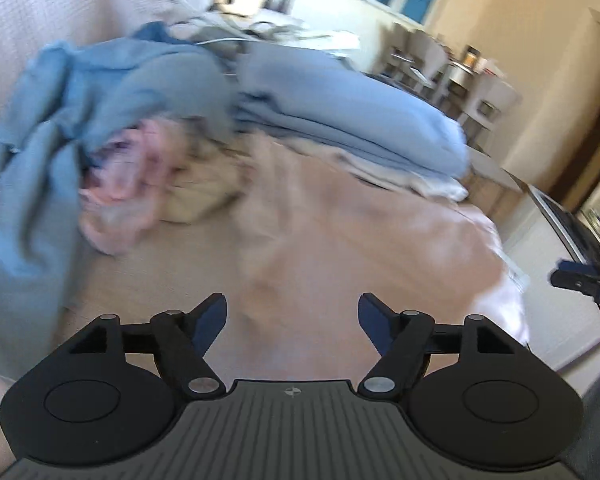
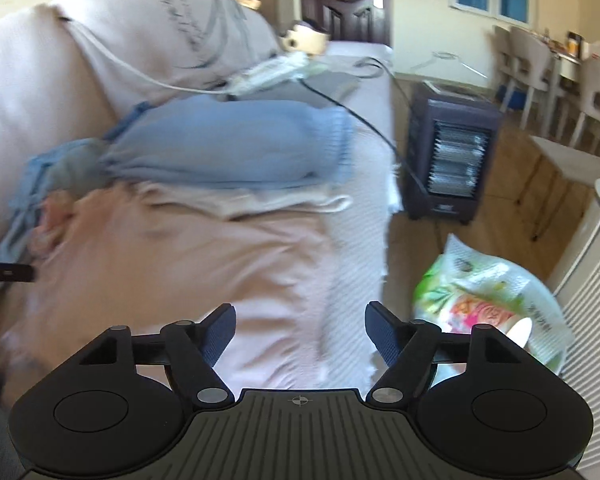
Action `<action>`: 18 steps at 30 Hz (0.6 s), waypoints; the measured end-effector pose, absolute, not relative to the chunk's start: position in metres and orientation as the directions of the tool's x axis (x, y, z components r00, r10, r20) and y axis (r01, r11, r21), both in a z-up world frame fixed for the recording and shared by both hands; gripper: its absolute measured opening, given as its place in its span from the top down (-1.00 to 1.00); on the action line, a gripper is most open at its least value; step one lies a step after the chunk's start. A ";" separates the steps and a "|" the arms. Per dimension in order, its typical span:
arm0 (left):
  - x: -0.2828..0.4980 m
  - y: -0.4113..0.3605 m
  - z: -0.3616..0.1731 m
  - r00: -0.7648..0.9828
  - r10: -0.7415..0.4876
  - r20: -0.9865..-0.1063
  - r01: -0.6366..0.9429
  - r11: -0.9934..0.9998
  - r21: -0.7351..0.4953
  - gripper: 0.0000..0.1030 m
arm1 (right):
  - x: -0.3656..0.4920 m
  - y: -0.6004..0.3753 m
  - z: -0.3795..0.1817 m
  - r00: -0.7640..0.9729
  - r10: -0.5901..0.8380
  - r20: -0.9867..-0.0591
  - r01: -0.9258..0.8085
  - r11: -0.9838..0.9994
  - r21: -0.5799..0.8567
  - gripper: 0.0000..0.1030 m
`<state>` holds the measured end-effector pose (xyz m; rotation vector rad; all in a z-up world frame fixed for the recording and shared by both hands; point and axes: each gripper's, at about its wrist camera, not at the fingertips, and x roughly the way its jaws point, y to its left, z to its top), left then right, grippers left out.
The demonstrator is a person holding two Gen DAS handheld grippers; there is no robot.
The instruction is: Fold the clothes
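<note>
1. The sofa (image 2: 28, 80) carries everything; a folded blue stack (image 2: 228, 152) sits at the far end.
2. The pink garment (image 1: 340, 240) lies flat just ahead of and below both tools, its long axis running away from me toward the stack.
3. My left tool (image 1: 292, 316) and right tool (image 2: 300, 326) both stand wide and empty; I judge neither nearer.

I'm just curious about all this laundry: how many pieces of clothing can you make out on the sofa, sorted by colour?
Blue: 2, a folded one on the stack and a crumpled one.
Pink: 2, one spread flat and one bunched up.
Cream: 1, folded under the blue.
Total: 5, though blur may hide more.
</note>
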<state>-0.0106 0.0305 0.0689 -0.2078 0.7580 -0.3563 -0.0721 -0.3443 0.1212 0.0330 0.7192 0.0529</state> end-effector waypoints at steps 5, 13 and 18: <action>-0.028 0.008 0.074 0.702 -0.415 -0.579 0.282 0.908 -0.310 -0.05 | -0.084 -0.330 0.112 0.772 0.042 -0.635 -0.005 0.998 0.061 -0.43; -0.034 -0.010 0.061 0.634 -0.453 -0.627 0.301 0.891 -0.339 0.09 | -0.094 -0.300 0.089 0.788 0.091 -0.609 -0.013 0.991 0.131 -0.43; -0.031 -0.002 0.045 0.578 -0.397 -0.713 0.279 0.917 -0.285 0.09 | -0.099 -0.302 0.072 0.793 0.173 -0.584 0.032 0.946 0.323 -0.43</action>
